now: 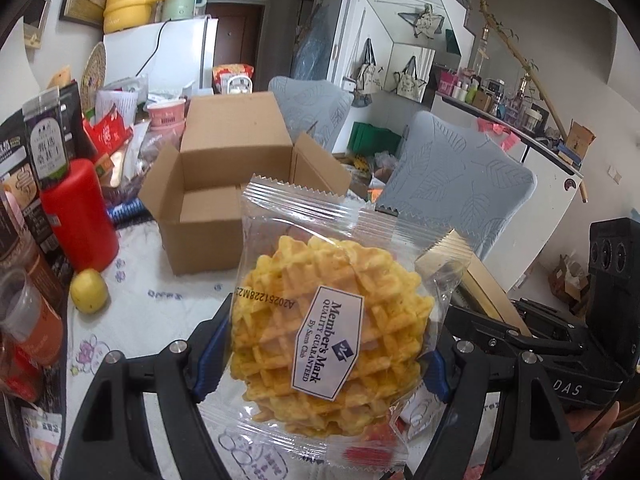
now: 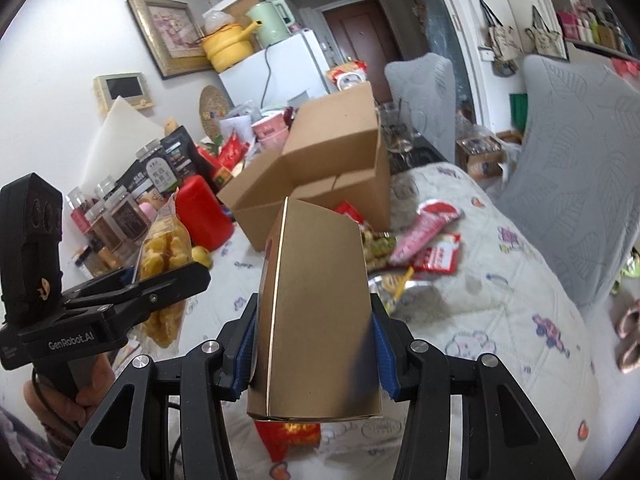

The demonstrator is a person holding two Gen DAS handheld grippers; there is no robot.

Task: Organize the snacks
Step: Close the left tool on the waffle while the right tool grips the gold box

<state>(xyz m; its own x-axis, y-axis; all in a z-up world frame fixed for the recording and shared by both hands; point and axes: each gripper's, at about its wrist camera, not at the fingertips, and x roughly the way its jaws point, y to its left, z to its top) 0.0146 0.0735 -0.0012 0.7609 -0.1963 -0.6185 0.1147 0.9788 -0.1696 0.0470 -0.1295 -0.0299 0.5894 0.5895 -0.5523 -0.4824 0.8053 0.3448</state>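
Note:
My left gripper (image 1: 320,368) is shut on a clear-wrapped waffle pack (image 1: 332,328) with a white label, held up off the table. Beyond it stands an open cardboard box (image 1: 224,196) with its flaps up. My right gripper (image 2: 314,356) is shut on a gold carton (image 2: 316,312), its blue pads pressing both sides. The same gold carton (image 1: 476,280) shows at the right in the left wrist view. From the right wrist view the left gripper (image 2: 168,276) with the waffle pack (image 2: 164,256) is at the left, and the cardboard box (image 2: 320,172) lies ahead.
A red canister (image 1: 78,212), a yellow fruit (image 1: 89,291) and several jars and bags crowd the table's left side. Loose snack packets (image 2: 424,240) lie on the patterned tablecloth (image 2: 500,300) right of the box. Grey chair backs (image 1: 460,184) stand behind the table.

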